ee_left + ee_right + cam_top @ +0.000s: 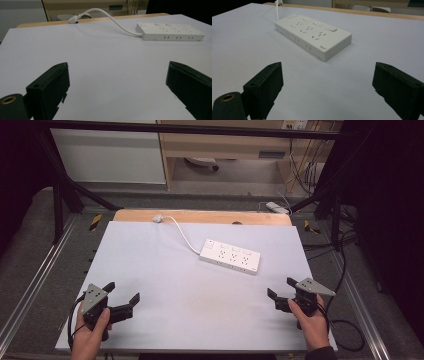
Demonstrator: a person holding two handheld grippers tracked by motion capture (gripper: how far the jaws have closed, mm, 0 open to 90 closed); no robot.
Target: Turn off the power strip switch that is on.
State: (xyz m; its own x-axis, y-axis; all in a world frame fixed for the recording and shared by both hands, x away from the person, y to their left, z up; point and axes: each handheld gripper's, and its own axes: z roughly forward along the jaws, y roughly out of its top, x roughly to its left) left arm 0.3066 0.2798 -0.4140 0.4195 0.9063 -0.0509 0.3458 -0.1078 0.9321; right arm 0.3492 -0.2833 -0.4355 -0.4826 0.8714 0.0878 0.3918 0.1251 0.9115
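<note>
A white power strip (230, 255) (170, 31) (312, 33) lies flat on the white tabletop (165, 285), right of centre toward the back. Its white cord (181, 234) (110, 17) curves back to a plug (158, 218) (74, 19) at the table's far edge. My left gripper (122, 291) (117, 92) is held near the front left corner, open and holding nothing. My right gripper (281, 287) (327, 92) is held near the front right edge, open too, with the strip well ahead of its jaws.
A wooden strip (200, 216) runs along the table's far edge. Black frame bars (65, 190) stand at both back corners. Loose cables (345, 330) trail off the right side, and a white adapter (276, 207) lies on the floor beyond.
</note>
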